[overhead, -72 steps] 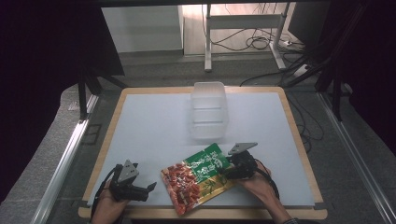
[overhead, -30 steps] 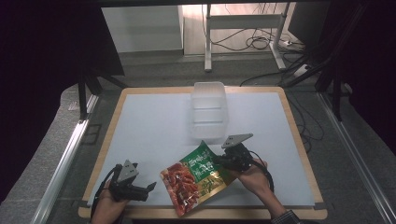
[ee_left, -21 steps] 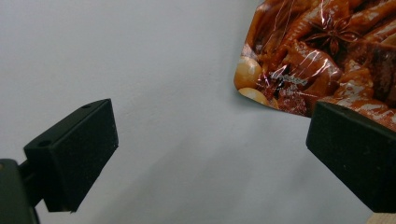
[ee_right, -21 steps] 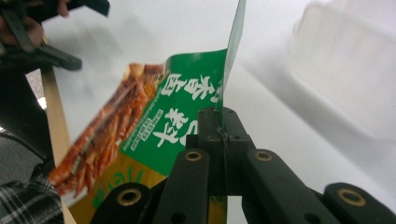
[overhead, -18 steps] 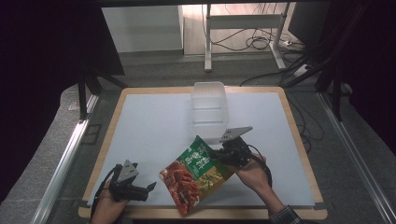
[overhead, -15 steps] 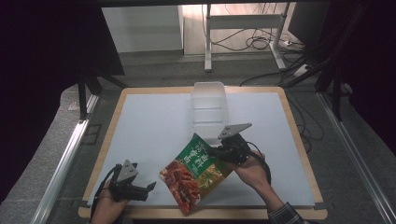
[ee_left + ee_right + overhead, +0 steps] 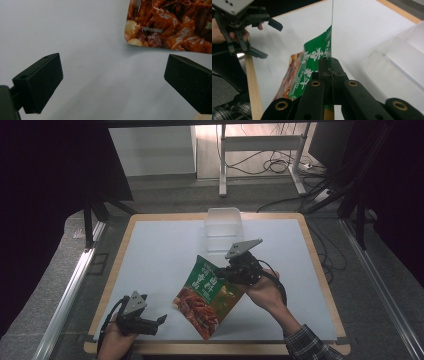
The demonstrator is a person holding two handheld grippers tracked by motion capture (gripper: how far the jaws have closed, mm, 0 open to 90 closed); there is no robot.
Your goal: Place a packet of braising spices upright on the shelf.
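Two black jaws of the right gripper are pressed together on the thin edge of a green and red food packet. Beyond lies a white table, a clear plastic box at right, and the other gripper upper left.

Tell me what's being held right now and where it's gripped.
The right gripper pinches the food pouch by its green top edge, fingers shut on it. The left gripper is open, holding nothing.

The food pouch is cut off at the left gripper view's top; its print too small to read
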